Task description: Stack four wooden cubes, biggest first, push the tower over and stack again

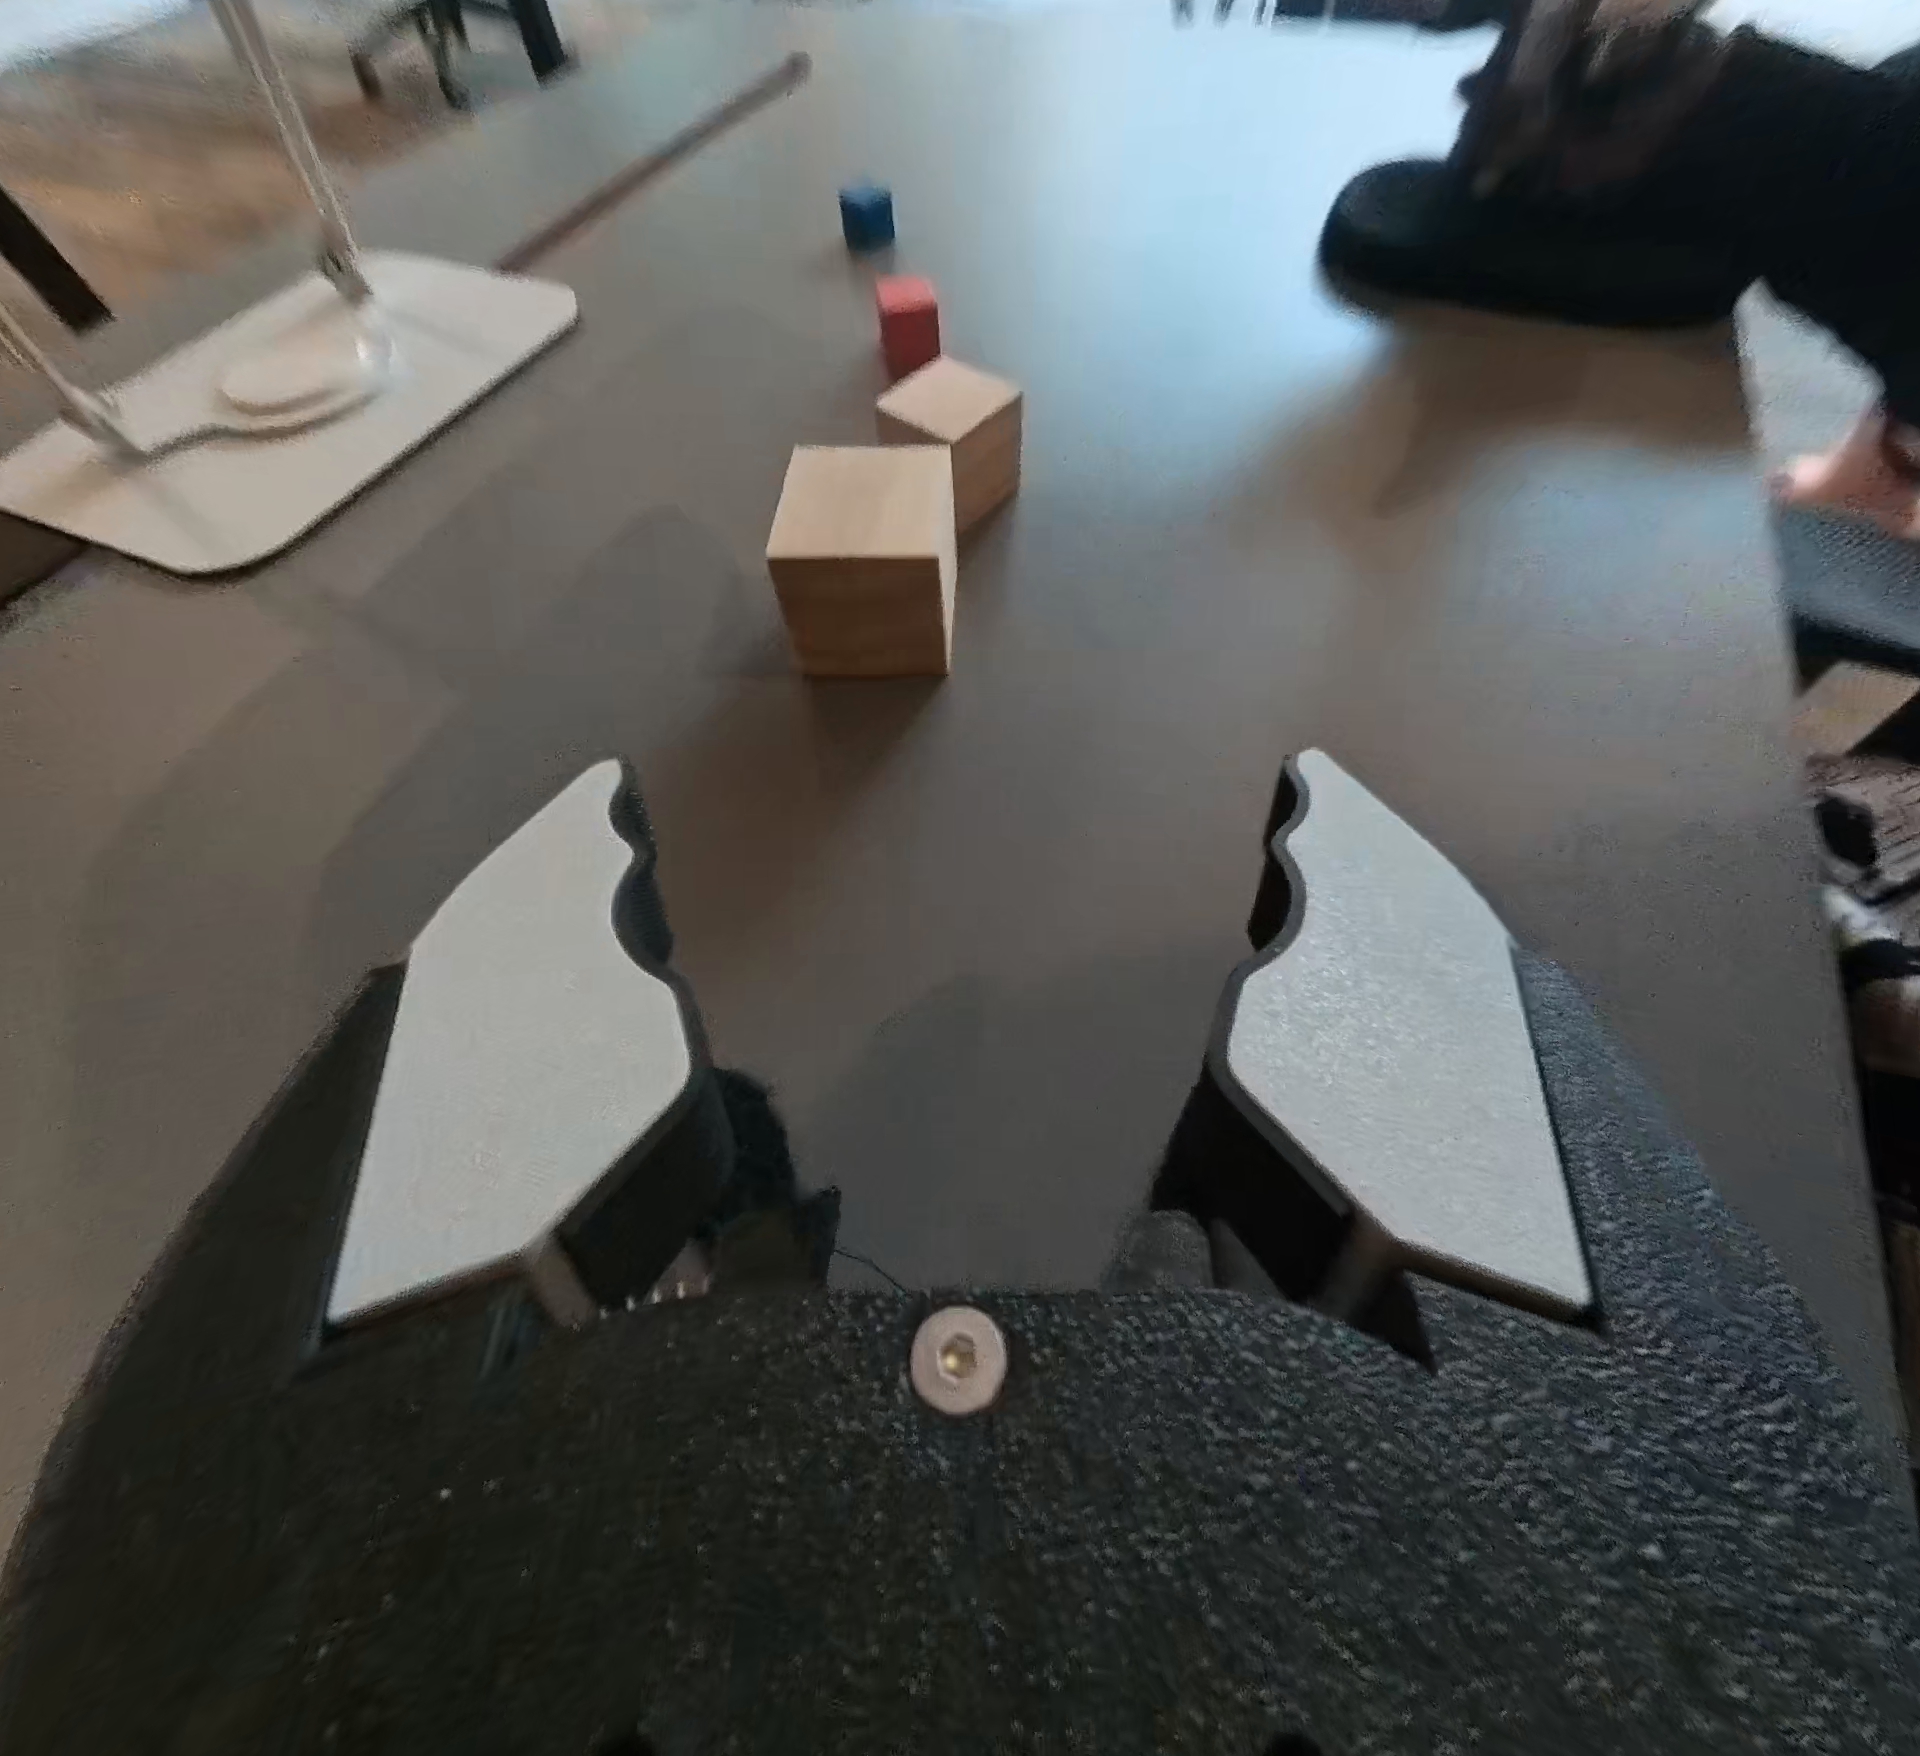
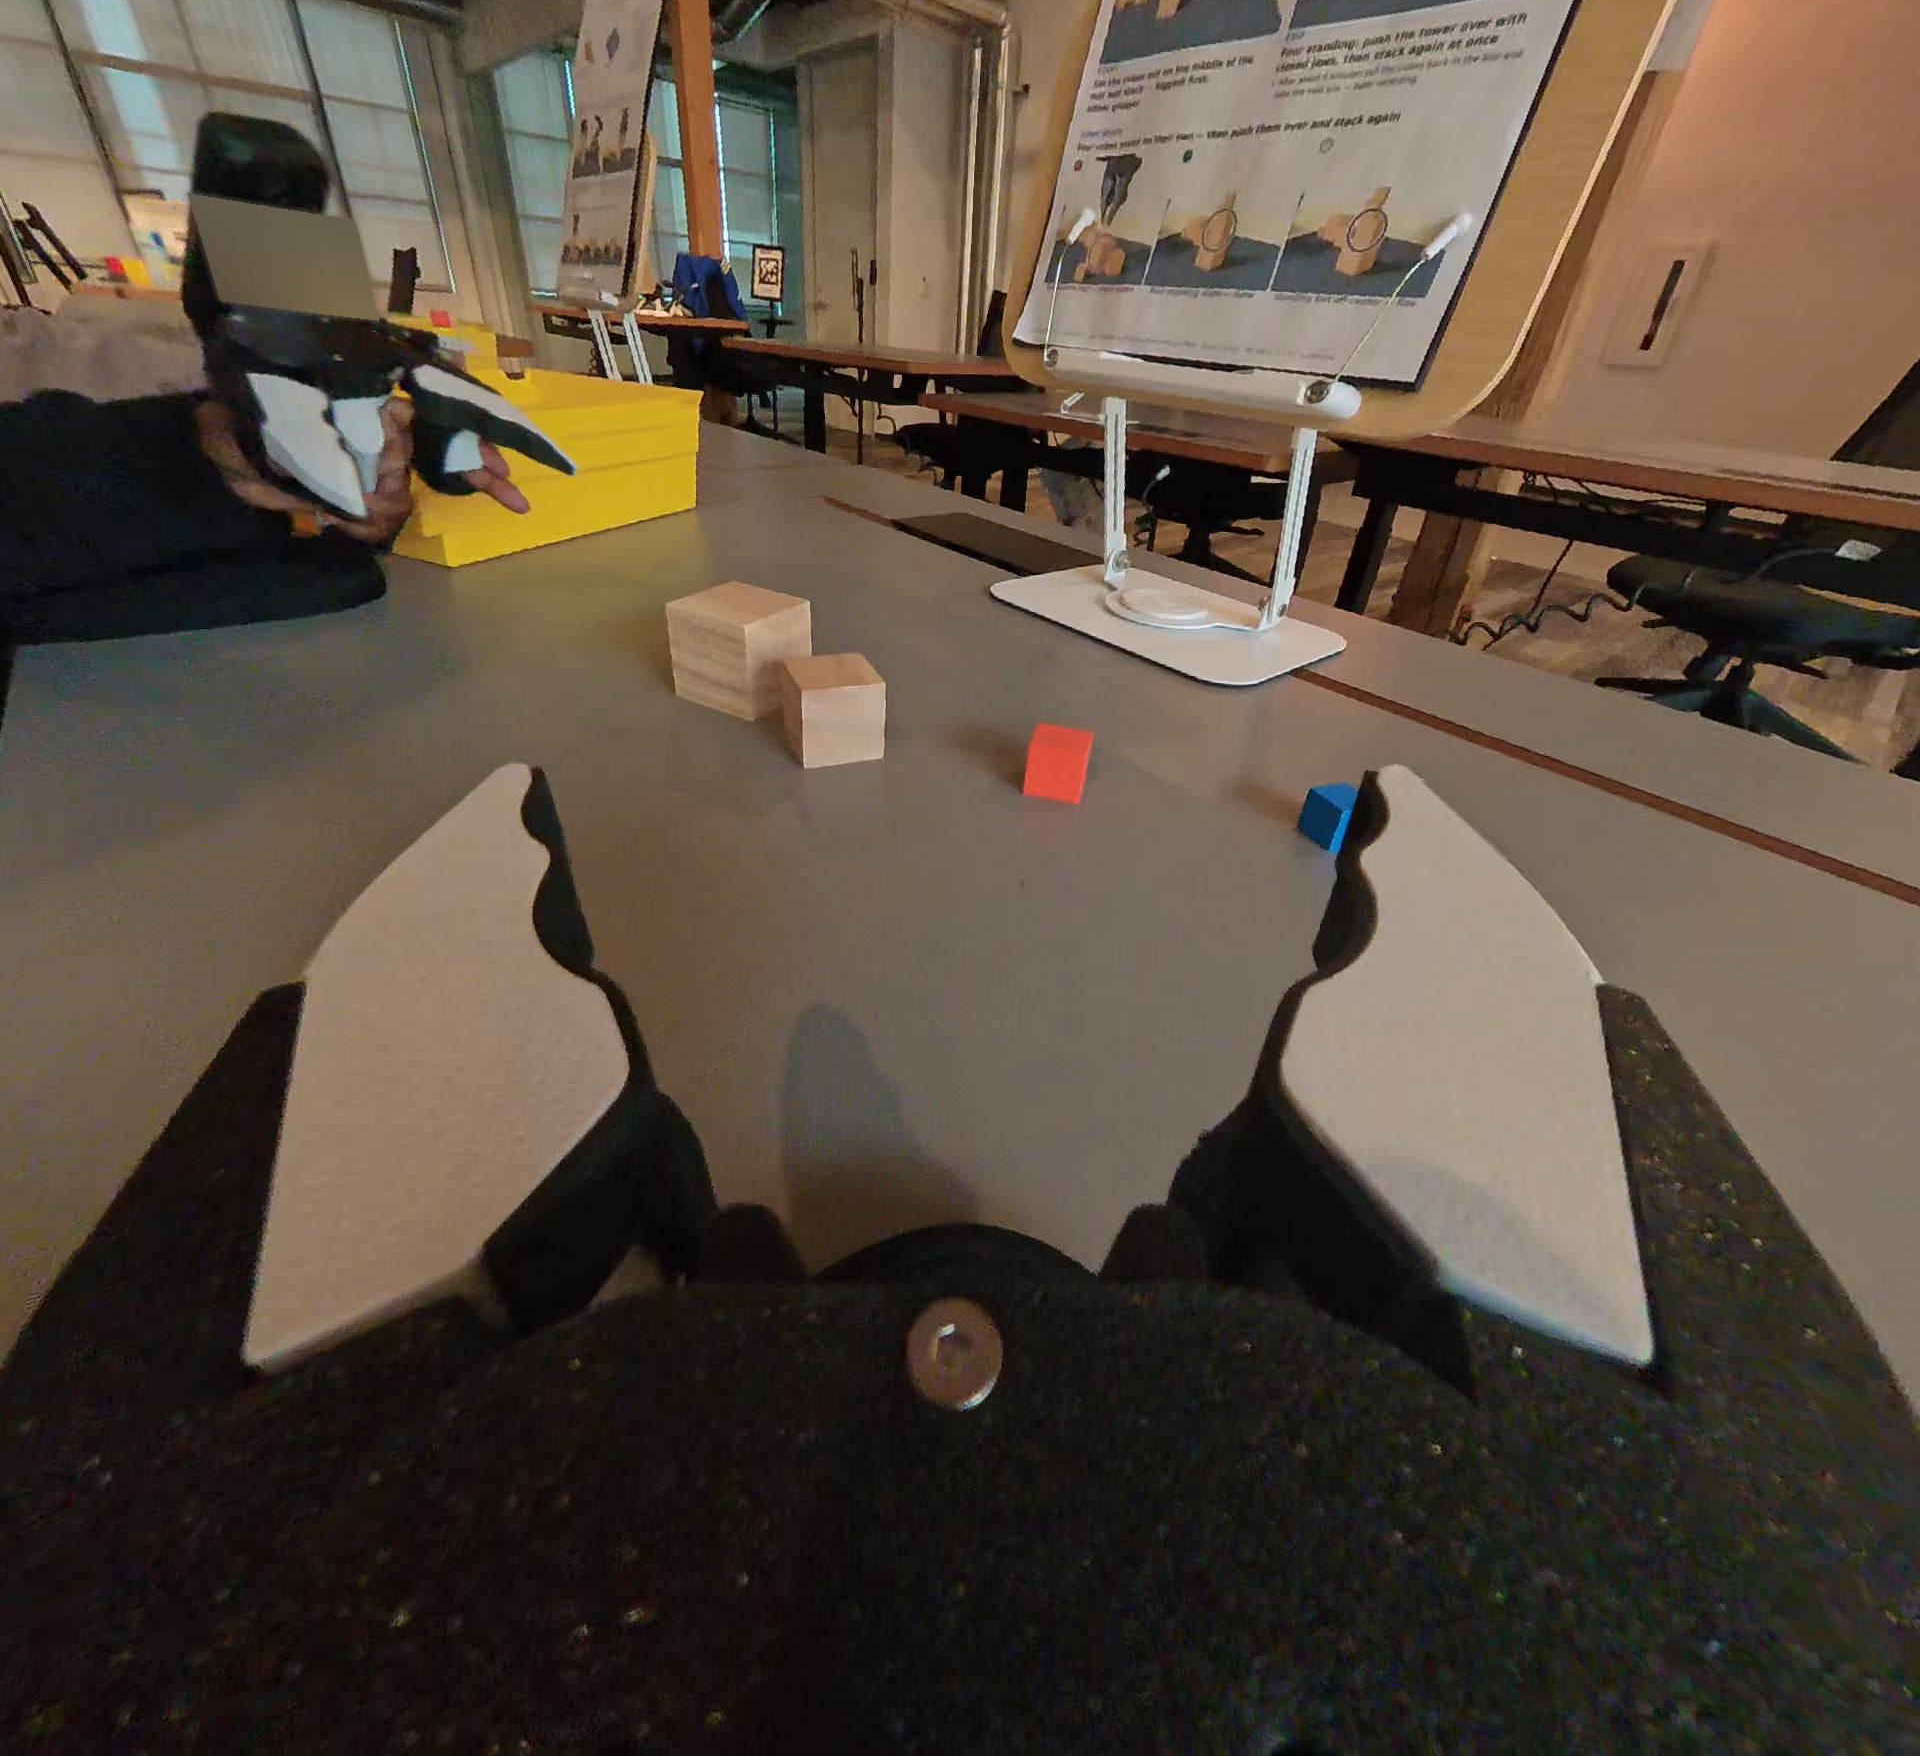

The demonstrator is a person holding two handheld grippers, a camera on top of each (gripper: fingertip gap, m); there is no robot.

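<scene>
While no tower stands yet, four cubes lie in a loose line on the grey table [image 2: 416,771]: the largest wooden cube [image 2: 738,646] just beside the medium wooden cube [image 2: 833,707], the red cube [image 2: 1058,763] and blue cube [image 2: 1325,815] apart, seemingly laid out by size for stacking. Both tools are empty with jaws spread: the left gripper [image 1: 956,833] points at the cubes, the right gripper [image 2: 951,833] hovers low and level before them.
</scene>
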